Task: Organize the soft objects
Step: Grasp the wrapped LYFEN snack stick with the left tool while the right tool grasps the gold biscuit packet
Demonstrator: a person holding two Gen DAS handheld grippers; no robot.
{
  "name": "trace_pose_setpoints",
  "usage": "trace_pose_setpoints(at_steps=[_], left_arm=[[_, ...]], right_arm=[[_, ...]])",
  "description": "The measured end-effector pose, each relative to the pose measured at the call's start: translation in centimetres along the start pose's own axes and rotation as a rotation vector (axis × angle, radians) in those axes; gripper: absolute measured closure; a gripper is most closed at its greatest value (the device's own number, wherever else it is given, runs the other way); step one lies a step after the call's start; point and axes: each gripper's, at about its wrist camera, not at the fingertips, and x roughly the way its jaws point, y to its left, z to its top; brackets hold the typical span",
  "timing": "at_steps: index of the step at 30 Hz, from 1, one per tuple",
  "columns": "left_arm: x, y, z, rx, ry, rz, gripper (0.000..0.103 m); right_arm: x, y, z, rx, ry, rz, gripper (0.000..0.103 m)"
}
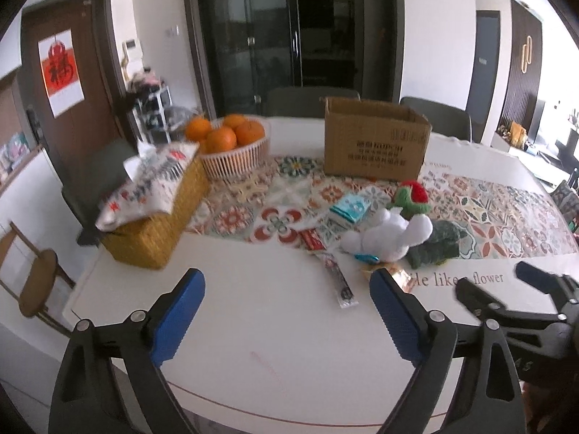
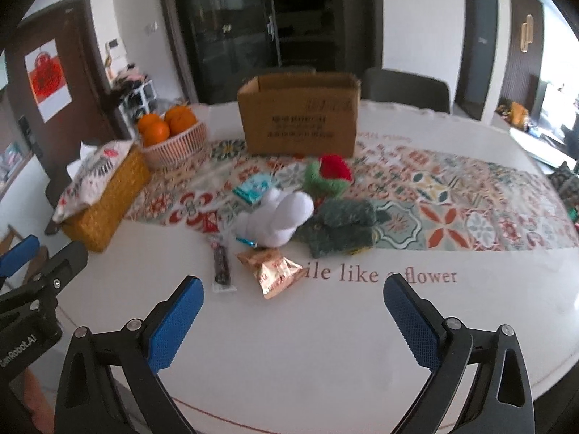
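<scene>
White plush toy well beyond both jaws; both spread wide, empty.

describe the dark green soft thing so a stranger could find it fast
Start at the open cardboard box on the patterned runner. Toward the camera lies the white plush toy; the dark green knitted piece sits just right of it, flat, fuzzy and the darkest there.

This is a home dining room. A white table carries a patterned tile-print runner, a basket of oranges and a woven tissue box. Dining chairs stand behind it, before a dark glass-door cabinet. A wooden door bears a red Chinese "fu" poster.
</scene>
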Motion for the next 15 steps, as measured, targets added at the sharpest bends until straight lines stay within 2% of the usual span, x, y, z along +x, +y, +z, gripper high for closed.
trace_pose_setpoints(at_steps=[10,15], left_arm=[[5.9,-1.3,-0.1,-0.022,0.154,-0.028,0.026],[9.9,-1.5,0.3,0.011,0.230,-0.108,0.038]], right_arm=[[6.6,-0.7,0.3,-0.081,0.098,0.109,0.010],[10.5,-0.1,0.0,-0.085,0.178,0.150,0.017]])
